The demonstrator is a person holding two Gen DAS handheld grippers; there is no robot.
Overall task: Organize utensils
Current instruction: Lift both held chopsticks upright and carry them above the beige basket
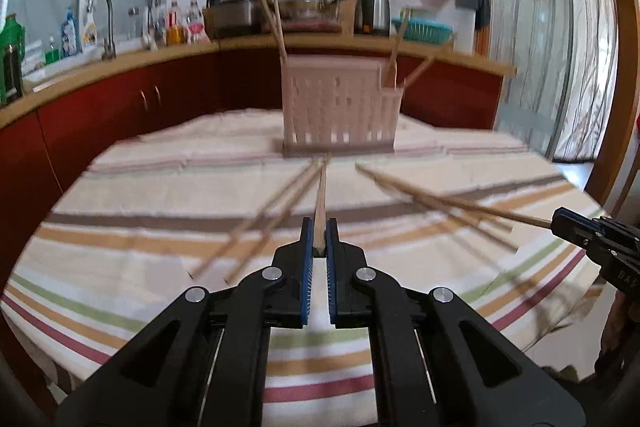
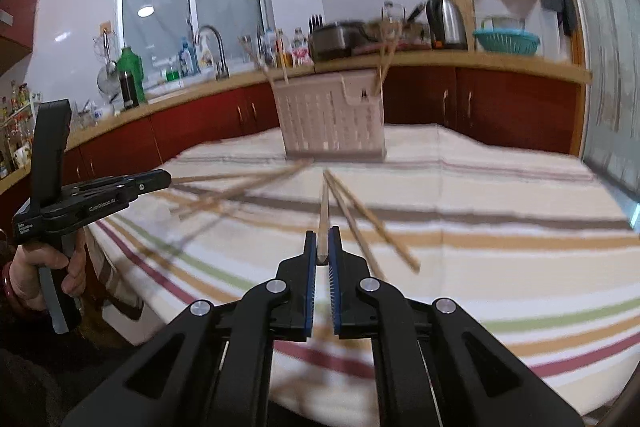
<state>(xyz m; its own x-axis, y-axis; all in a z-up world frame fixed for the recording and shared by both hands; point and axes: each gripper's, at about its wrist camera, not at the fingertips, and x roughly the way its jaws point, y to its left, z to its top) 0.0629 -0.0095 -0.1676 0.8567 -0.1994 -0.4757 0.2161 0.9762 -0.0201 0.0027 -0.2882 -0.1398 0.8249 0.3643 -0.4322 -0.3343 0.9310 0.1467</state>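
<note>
Chopsticks: several upright in holder; four loose on striped counter. Left gripper and right gripper each clamp one chopstick. Task partway done.

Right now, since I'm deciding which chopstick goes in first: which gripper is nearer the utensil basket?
Cannot tell. The left gripper and right gripper each clamp a chopstick pointing at the utensil basket, both back from it by a similar stretch of the striped tablecloth.
</note>
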